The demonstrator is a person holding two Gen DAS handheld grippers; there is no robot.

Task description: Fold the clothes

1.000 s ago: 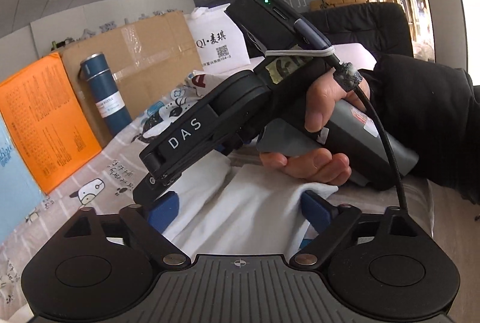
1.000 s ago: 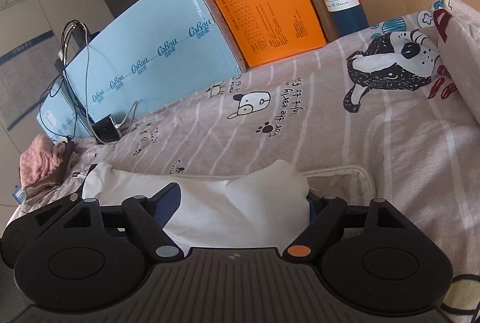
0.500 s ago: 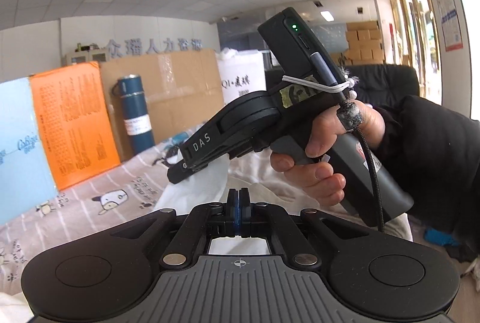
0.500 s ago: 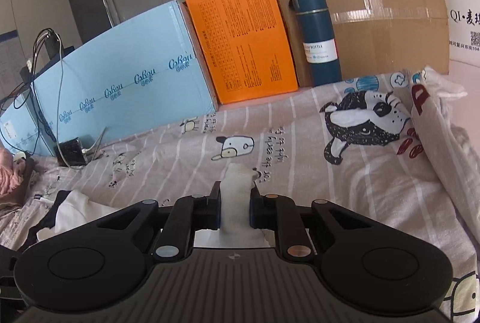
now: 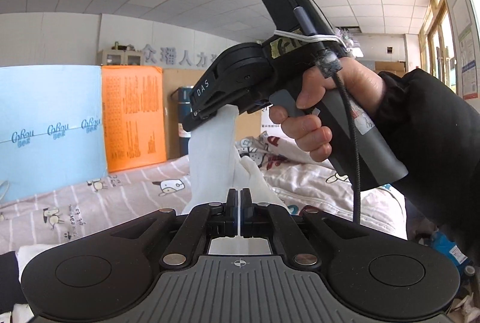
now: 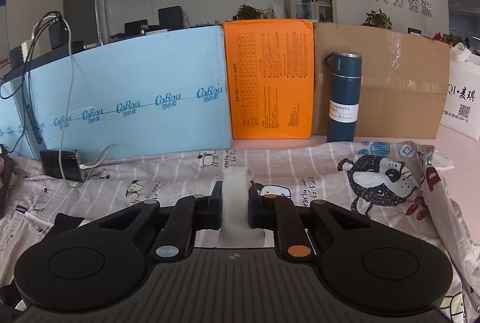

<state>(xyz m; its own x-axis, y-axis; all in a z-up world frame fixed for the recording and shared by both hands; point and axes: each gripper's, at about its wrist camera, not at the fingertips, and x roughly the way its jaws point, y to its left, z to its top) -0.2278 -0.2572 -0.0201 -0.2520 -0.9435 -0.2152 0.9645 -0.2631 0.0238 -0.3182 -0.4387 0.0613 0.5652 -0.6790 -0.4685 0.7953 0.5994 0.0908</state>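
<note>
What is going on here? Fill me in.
A person is folding clothes on a bed covered with a cartoon-print sheet, a handheld gripper in each hand. The right gripper is shut on a bunched piece of white garment, which hangs below it in the left view. The left gripper is shut too, with a thin edge of the white fabric showing between its fingers.

The white garment (image 5: 213, 161) runs down behind the left gripper (image 5: 239, 207) at the bottom of the frame, its lower part hidden. The black sleeve (image 5: 432, 149) is cut off at the right edge. The bottle (image 6: 343, 96) label's print is too small to read.
</note>
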